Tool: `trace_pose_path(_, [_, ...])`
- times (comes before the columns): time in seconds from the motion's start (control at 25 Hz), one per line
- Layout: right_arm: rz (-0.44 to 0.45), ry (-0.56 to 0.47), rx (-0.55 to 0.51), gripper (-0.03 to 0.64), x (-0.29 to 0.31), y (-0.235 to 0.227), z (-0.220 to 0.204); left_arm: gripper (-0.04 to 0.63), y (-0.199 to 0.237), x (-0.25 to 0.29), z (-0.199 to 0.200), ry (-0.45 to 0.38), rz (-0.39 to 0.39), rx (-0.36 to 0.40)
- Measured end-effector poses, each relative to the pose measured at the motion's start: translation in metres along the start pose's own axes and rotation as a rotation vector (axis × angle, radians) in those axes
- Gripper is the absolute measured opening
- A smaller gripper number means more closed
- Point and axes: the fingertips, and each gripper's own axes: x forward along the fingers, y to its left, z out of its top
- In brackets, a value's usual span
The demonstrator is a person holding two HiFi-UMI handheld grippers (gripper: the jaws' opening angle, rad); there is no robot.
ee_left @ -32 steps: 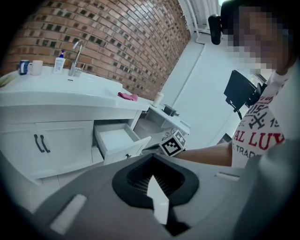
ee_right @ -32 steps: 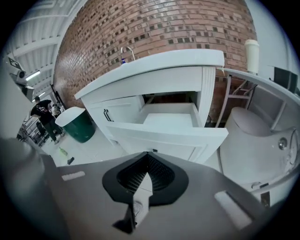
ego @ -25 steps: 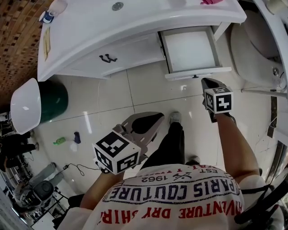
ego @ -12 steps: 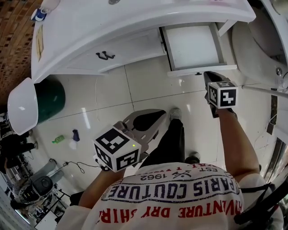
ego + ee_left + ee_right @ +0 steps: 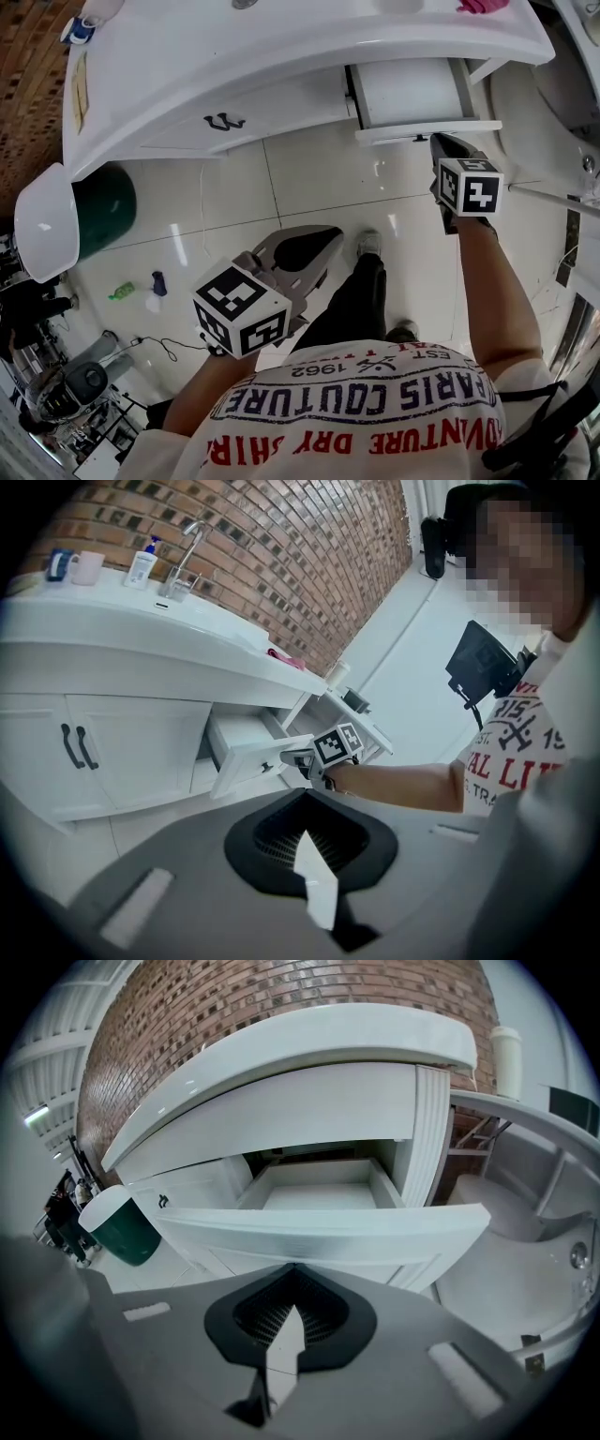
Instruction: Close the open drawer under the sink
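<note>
White glossy tiles cover the floor (image 5: 309,187) of a bathroom with a brick wall. A white cabinet (image 5: 281,108) stands under a sink counter. The drawer (image 5: 412,89) sits at the cabinet's right end, beside a pair of doors with dark handles (image 5: 225,122). It is pulled partly out, its bare white inside showing from above.

The right gripper (image 5: 446,147) is stretched forward with its tip right at the drawer's front panel, close to the small dark knob. In the right gripper view the jaws of the right gripper (image 5: 292,1283) are closed together with nothing between them, and the drawer front (image 5: 328,1232) fills the space just beyond their point. Whether the tip presses the panel or stops just short, I cannot tell.

The left gripper (image 5: 314,248) is held low near the person's legs, well apart from the drawer. Its own view shows the jaws of the left gripper (image 5: 307,803) closed and empty, pointing toward the drawer (image 5: 246,761) from a distance.

A dark green bin (image 5: 103,206) with its white lid (image 5: 47,225) raised stands on the floor left of the cabinet.
</note>
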Motion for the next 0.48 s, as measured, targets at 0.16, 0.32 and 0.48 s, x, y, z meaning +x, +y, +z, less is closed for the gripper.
trace_pose_path(0.16, [-0.001, -0.01, 0.011, 0.008, 0.012, -0.004, 0.016, -0.006, 0.011, 0.001, 0.006, 0.005, 0.01, -0.004])
trace_pose_path(0.32, [-0.002, -0.017, 0.018, 0.008, 0.022, -0.007, 0.033, -0.006, 0.02, 0.001, 0.014, 0.004, 0.021, -0.01])
trace_pose_path(0.48, [0.0, -0.028, 0.027, 0.008, 0.036, -0.011, 0.053, -0.006, 0.03, 0.002, 0.025, -0.003, 0.037, -0.01])
